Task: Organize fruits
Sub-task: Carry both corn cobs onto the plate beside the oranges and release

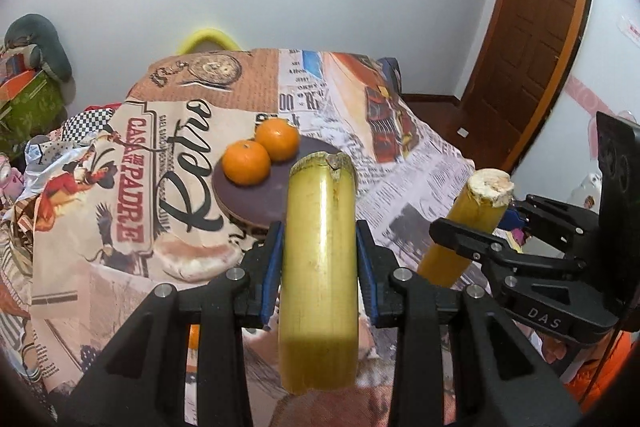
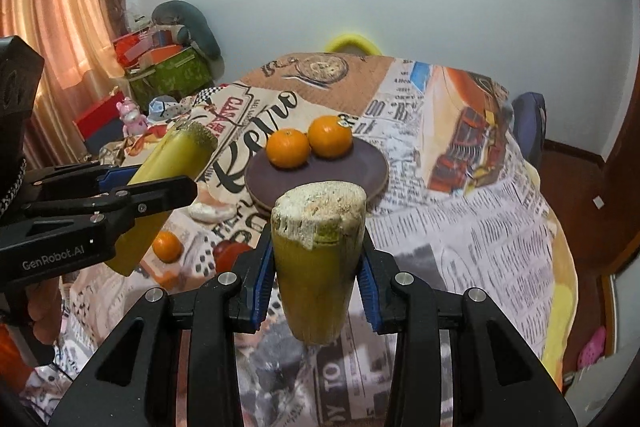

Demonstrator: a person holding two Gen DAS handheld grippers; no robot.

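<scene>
My left gripper (image 1: 319, 259) is shut on a yellow banana piece (image 1: 320, 267) and holds it upright above the table. My right gripper (image 2: 317, 281) is shut on a second banana piece (image 2: 318, 267) with a rough cut top. Each gripper shows in the other view: the right one (image 1: 484, 227) with its piece (image 1: 464, 227), the left one (image 2: 132, 187) with its piece (image 2: 168, 167). Two oranges (image 1: 260, 151) (image 2: 308, 143) sit on a dark round plate (image 1: 264, 203) (image 2: 360, 167) ahead of both grippers.
The table has a printed newspaper-style cloth (image 2: 460, 227). A loose orange (image 2: 168, 247) and a red fruit (image 2: 232, 253) lie on it below the left gripper. A pale flat object (image 1: 196, 259) lies by the plate. Boxes and toys (image 2: 160, 75) stand at the left.
</scene>
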